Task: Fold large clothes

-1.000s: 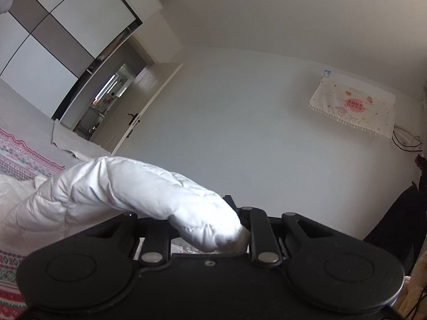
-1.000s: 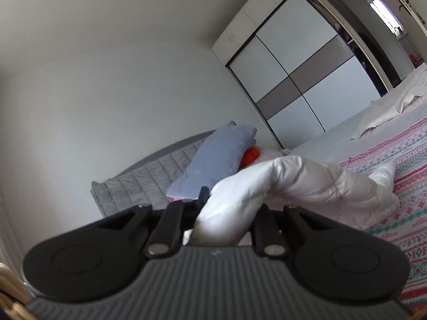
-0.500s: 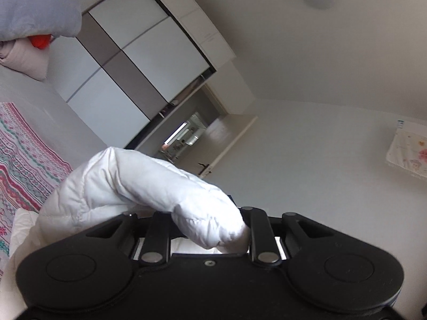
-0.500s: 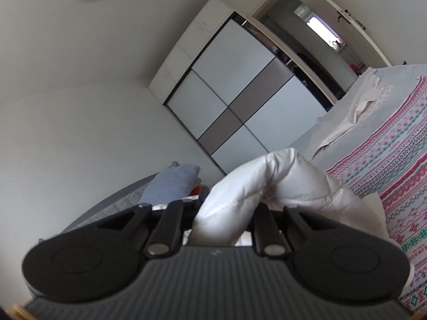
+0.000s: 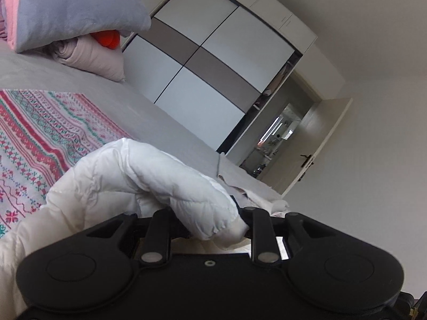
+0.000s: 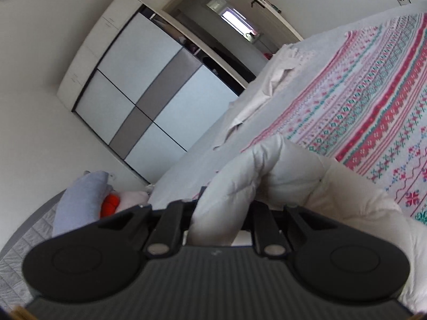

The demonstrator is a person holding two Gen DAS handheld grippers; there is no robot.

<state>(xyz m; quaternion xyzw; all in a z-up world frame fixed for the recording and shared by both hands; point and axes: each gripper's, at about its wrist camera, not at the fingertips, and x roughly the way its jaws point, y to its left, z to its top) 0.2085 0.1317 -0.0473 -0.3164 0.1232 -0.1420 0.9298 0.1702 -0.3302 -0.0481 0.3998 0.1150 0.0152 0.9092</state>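
Both tongs are pinching the white puffer jacket (image 5: 149, 176) above the patterned blanket (image 5: 40, 133): the left tongs (image 5: 210, 224) are easing open around it, the right tongs (image 6: 218, 221) are clamping it (puffy, light, probably slippery, so gripping folded edges seems safest).

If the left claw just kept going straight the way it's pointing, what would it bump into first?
Nothing new at first: the left claw already has the white puffer jacket bunched between its opening fingers. Beyond that, probably the grey bedsheet, then the wardrobe, though depth is hard to judge.
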